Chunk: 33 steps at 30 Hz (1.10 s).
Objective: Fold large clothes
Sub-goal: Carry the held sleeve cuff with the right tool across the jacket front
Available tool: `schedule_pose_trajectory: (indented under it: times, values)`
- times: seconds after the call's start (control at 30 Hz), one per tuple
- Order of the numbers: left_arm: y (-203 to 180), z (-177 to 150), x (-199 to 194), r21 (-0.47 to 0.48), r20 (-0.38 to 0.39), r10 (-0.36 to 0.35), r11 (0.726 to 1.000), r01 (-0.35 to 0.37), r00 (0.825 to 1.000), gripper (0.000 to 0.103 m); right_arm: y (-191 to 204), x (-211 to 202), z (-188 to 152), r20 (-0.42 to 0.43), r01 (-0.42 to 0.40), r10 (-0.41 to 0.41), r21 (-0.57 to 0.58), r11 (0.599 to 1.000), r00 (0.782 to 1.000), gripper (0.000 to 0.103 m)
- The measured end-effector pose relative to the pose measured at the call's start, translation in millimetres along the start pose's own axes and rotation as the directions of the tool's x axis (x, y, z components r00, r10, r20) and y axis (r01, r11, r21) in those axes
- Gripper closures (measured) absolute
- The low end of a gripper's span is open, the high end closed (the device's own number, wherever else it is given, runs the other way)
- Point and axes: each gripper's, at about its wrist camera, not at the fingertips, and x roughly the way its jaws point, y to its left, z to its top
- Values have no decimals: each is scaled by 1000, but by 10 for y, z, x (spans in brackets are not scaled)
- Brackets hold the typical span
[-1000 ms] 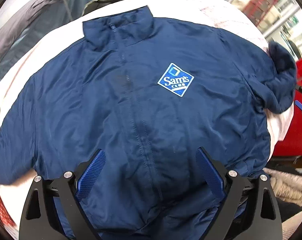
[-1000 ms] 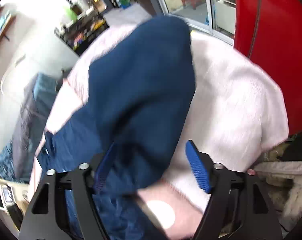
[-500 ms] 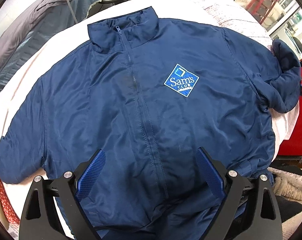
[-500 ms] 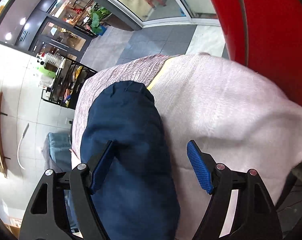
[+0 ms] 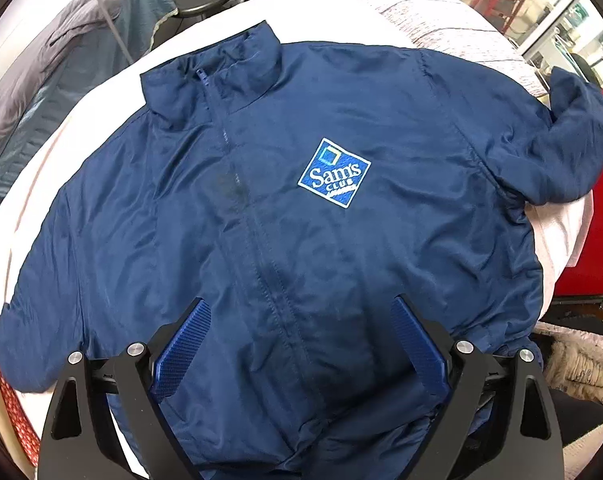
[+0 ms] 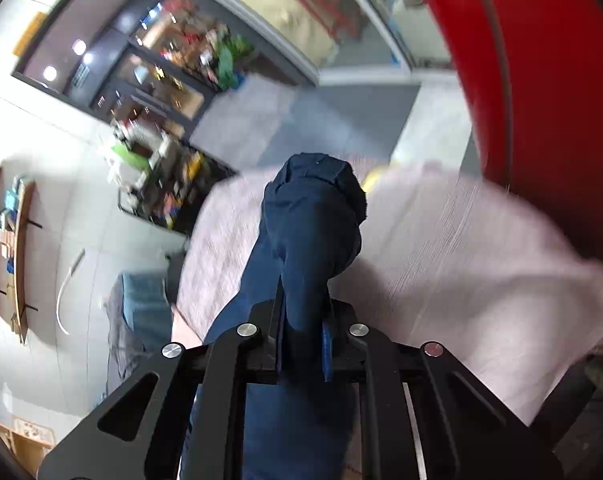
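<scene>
A navy zip jacket (image 5: 285, 208) with a blue diamond chest logo (image 5: 335, 173) lies front up on a pale cloth-covered table (image 5: 453, 28), collar at the far side. My left gripper (image 5: 301, 344) hovers open above the jacket's hem, straddling the zipper, with nothing pinched. The jacket's right sleeve (image 5: 569, 136) is bunched and raised at the table's right edge. In the right wrist view my right gripper (image 6: 303, 344) is shut on that sleeve (image 6: 317, 224), whose cuff end sticks up beyond the fingers.
A red cabinet (image 6: 541, 80) stands close on the right of the table. A black stool (image 5: 203, 0) and draped grey and teal garments (image 5: 49, 76) sit beyond the far left. A furry rug (image 5: 581, 364) lies on the floor at lower right.
My right gripper has closed on the sleeve and lifted it, the view swinging up. The left gripper drifted slightly, so the jacket sits lower in its view.
</scene>
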Motion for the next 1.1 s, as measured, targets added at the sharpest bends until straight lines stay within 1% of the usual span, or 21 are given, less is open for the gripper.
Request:
schedule_pose_trajectory:
  times: [0.1, 0.13, 0.17, 0.2, 0.27, 0.33, 0.37, 0.43, 0.47, 0.5, 0.53, 0.57, 0.6, 0.73, 0.8, 0.87, 0.9, 0.97, 1.1]
  values:
    - [-11, 20, -9, 10, 7, -5, 1000, 5, 1000, 14, -96, -387, 134, 115, 5, -6, 11, 1000, 993, 91]
    - [-10, 27, -3, 11, 6, -5, 1000, 5, 1000, 14, -170, -484, 163, 140, 12, -16, 32, 999, 990, 91]
    - [-5, 25, 2, 11, 4, -5, 1000, 5, 1000, 14, -258, -521, 173, 140, 18, -26, 58, 998, 990, 91]
    - [6, 24, 8, 11, 2, -7, 1000, 7, 1000, 14, -362, -535, 163, 134, 29, -39, 78, 997, 990, 91]
    - [19, 21, 21, 12, 0, -9, 1000, 9, 1000, 14, -606, -501, 94, 124, 86, -102, 128, 988, 987, 91]
    - [24, 14, 30, 15, -3, -9, 1000, 9, 1000, 14, -824, -387, 14, 79, 145, -159, 157, 977, 984, 90]
    - [22, 12, 36, 18, -5, -10, 1000, 10, 1000, 14, -931, -328, -21, 54, 161, -173, 182, 970, 983, 89]
    - [7, 7, 47, 28, -9, -2, 1000, 3, 1000, 14, -1226, -179, -152, -19, 168, -169, 266, 949, 985, 87]
    - [0, 6, 55, 32, -10, 3, 999, -3, 1000, 14, -1335, -128, -217, -48, 174, -167, 296, 939, 985, 78]
    - [-9, 4, 58, 33, -11, 5, 999, -5, 1000, 14, -1386, -118, -263, -56, 174, -165, 312, 934, 985, 64]
    - [-12, 7, 61, 31, -10, 7, 1000, -6, 1000, 14, -1439, -124, -319, -50, 163, -156, 326, 931, 987, 55]
    - [-9, 9, 57, 23, -9, 5, 1000, -4, 1000, 14, -1469, -143, -353, -37, 150, -146, 336, 930, 989, 39]
    - [-6, 13, 53, 18, -8, 1, 1000, -1, 1000, 14, -1496, -172, -385, -20, 138, -140, 351, 926, 990, 34]
    - [-8, 31, 47, 0, -11, -13, 1000, 13, 1000, 13, -1648, -240, -436, 4, 83, -93, 420, 904, 996, 33]
    - [-21, 38, 58, 1, -16, -15, 1000, 15, 1000, 13, -1784, -223, -432, -1, 70, -78, 451, 890, 997, 33]
    - [-47, 46, 62, 9, -20, -8, 1000, 8, 1000, 13, -1836, -173, -390, -2, 59, -66, 477, 877, 998, 33]
    - [-62, 49, 61, 13, -21, -7, 1000, 7, 1000, 13, -1852, -164, -362, 14, 30, -43, 489, 872, 999, 33]
    - [-90, 50, 55, 22, -20, -6, 1000, 7, 1000, 13, -1859, -144, -294, 39, -3, -18, 490, 871, 999, 33]
    - [-148, 51, 66, 39, -29, 1, 999, 0, 1000, 13, -1796, -15, -180, 25, 15, -30, 456, 890, 999, 33]
